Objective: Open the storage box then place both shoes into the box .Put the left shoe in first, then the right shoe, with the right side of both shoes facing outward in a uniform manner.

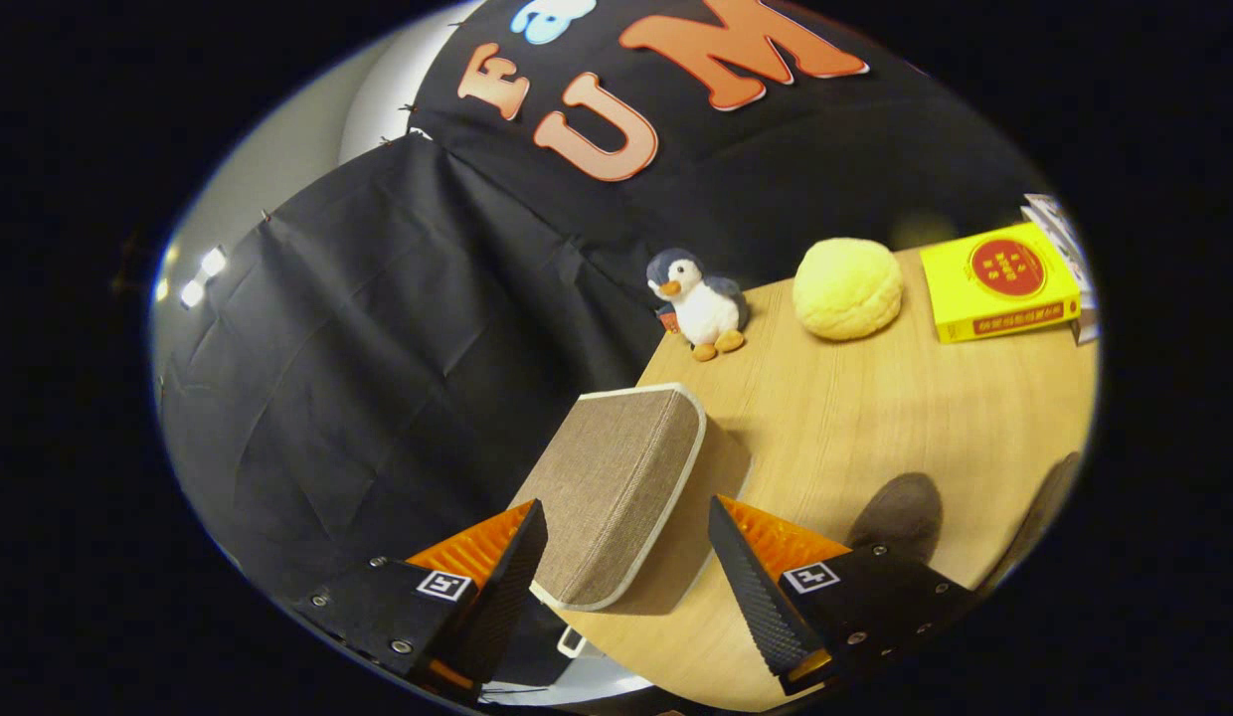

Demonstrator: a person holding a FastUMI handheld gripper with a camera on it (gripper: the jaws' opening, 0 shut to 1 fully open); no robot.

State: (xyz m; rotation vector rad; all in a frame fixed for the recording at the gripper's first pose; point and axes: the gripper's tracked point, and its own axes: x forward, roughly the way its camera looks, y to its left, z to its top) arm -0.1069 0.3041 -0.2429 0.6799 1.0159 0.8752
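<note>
Gripper (626, 557) open, fingers spread either side of the box (616, 487), not touching it; box lies closed at the tabletop (875, 418) near-left edge, lid flap still down. Step in hand looks like the first one, opening the box; next move likely calls for closing on the lid's near rim and lifting it back. Shoes (900, 512) sit dark just right of the fingers; penguin (701, 298), yellow ball (847, 286) and book (999, 281) along the far edge.

Dim, warm light — sharp centre, fisheye-warped edges.
</note>
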